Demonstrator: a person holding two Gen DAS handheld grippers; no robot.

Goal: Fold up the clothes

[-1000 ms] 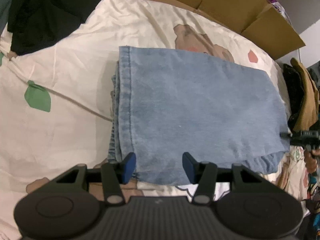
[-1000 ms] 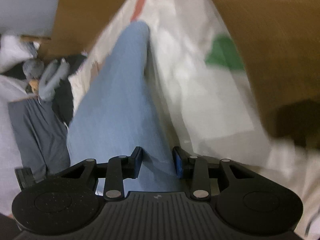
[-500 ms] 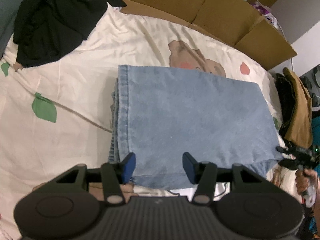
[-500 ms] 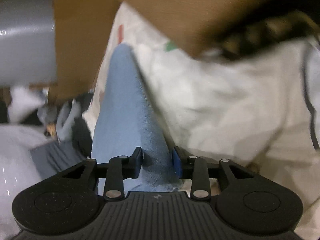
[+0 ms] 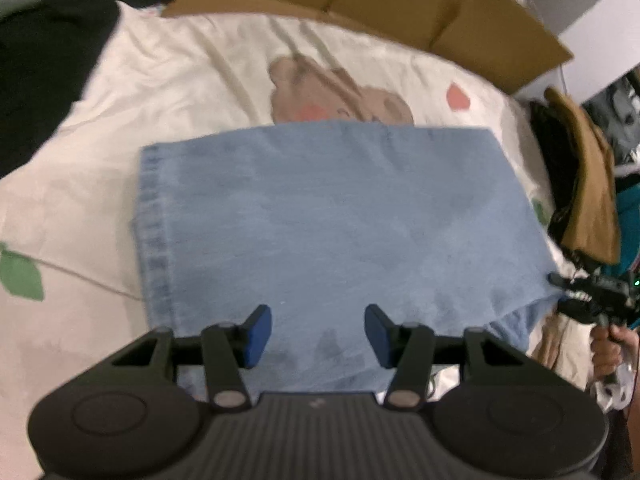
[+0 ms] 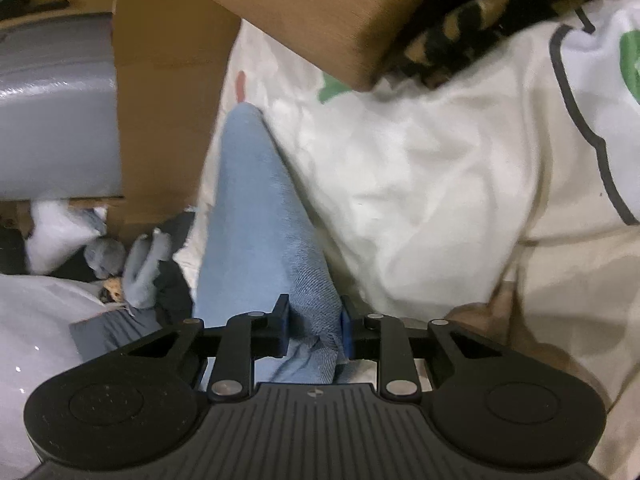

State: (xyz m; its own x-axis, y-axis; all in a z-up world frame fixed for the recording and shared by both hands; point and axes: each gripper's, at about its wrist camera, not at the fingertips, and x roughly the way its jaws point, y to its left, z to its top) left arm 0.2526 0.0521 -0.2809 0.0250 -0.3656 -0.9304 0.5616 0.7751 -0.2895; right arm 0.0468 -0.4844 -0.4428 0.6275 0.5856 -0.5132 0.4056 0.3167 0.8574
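1. The folded jeans [image 5: 328,216], soft pale-blue denim with a stitched hem down the left edge, lie as a flat rectangle on the bed.
2. The right gripper [image 6: 314,330] is closing its blue pads on the bunched, twill-ribbed corner of the denim; the cloth fills the gap.
3. The left gripper [image 5: 318,334] hovers over the near edge, jaws wide apart and gripping nothing.
4. Beneath is a cream bedsheet [image 5: 180,92], wrinkled, printed with a brown bear and green leaves.
5. Smooth brown cardboard [image 5: 360,8] borders the far side.
6. A crumpled black garment [image 5: 44,76] lies at the left.
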